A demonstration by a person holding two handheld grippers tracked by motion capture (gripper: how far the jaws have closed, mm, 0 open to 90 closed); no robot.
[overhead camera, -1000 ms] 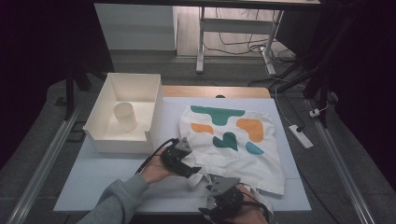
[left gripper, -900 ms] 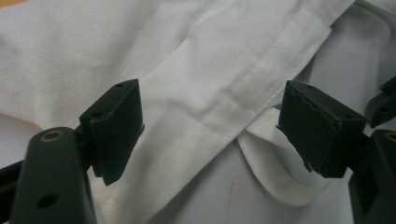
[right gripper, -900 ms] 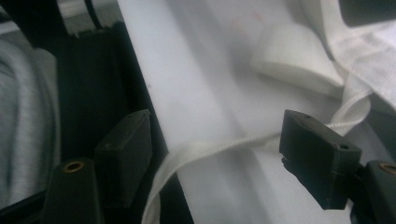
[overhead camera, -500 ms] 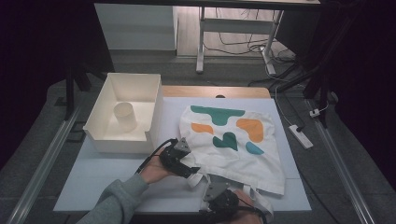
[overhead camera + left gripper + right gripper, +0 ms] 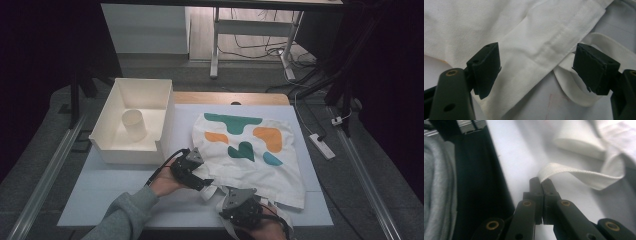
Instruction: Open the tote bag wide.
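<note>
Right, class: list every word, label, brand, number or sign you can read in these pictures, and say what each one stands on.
There are none to read.
Bag: teal and orange shapes, no letters.
Table: faint red marks near the strap, not legible as writing.
Tray and cup: plain, no print.

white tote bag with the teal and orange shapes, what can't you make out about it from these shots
- High view: the white tote bag with teal and orange shapes has its near edge hidden under both grippers and hands.
- Left gripper view: the white cloth runs off the frame, print unseen.
- Right gripper view: the white webbing strap end vanishes between the right gripper's shut jaws.
</note>
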